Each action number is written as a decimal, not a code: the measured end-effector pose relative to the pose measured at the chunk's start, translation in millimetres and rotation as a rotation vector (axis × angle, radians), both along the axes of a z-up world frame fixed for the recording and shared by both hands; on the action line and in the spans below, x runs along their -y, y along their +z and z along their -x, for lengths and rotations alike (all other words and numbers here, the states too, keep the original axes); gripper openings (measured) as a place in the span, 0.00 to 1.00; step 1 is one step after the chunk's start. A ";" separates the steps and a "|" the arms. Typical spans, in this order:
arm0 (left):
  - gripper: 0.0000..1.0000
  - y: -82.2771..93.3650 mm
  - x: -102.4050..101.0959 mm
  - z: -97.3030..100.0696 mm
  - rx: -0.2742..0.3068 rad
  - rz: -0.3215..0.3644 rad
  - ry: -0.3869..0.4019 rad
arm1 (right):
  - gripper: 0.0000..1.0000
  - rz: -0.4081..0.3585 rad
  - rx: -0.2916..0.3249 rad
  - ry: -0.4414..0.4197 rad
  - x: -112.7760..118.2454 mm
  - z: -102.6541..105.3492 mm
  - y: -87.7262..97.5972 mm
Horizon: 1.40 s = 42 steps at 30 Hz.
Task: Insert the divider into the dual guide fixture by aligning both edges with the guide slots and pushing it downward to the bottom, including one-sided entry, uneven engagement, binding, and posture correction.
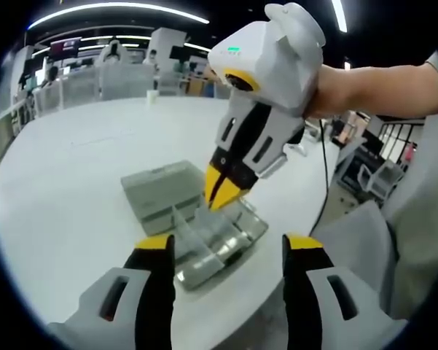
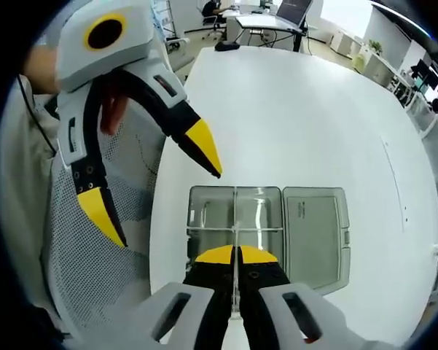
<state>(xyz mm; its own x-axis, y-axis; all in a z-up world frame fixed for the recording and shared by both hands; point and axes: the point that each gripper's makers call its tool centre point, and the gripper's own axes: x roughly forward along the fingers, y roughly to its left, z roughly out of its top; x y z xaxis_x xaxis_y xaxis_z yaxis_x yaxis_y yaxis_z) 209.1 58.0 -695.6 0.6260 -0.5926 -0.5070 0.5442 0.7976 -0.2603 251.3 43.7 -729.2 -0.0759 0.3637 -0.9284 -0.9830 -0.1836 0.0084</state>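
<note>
Right hand-held gripper (image 2: pixel 237 255) pinches the clear divider (image 2: pixel 235 219) over the fixture (image 2: pixel 306 219).
Left hand-held gripper (image 1: pixel 226 244) gapes wide, empty, hovering nearby above the surface (image 1: pixel 73 182).

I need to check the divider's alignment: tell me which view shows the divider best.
The right gripper view: the divider runs straight up the clear box from the closed right gripper. In the left gripper view it is a faint, transparent sliver under that gripper.

Pretty bright, even light from ceiling strip lights (image 1: pixel 116 9), so shadows on the white table (image 2: pixel 299 109) are soft. Heavy fisheye bending at the edges, background desks a bit blurry.
</note>
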 end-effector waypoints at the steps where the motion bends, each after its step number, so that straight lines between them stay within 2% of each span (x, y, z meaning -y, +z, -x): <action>1: 0.58 0.0 0.0 0.0 0.000 0.000 0.000 | 0.00 -0.001 -0.004 -0.001 0.2 0.2 -0.5; 17: 0.58 0.8 -0.3 -1.0 -0.001 -0.006 -0.002 | 0.00 -0.020 -0.006 0.007 0.0 4.1 5.4; 42: 0.57 0.3 -1.2 -0.4 -0.002 -0.009 0.001 | 0.00 -0.017 -0.003 0.029 4.8 4.1 -0.4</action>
<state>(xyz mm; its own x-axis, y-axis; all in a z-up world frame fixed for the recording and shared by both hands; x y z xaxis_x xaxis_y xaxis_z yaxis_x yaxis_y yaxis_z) 209.5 59.2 -695.3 0.6253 -0.5872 -0.5140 0.5429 0.8005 -0.2541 247.1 38.9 -729.6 -0.0897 0.3769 -0.9219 -0.9772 -0.2122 0.0083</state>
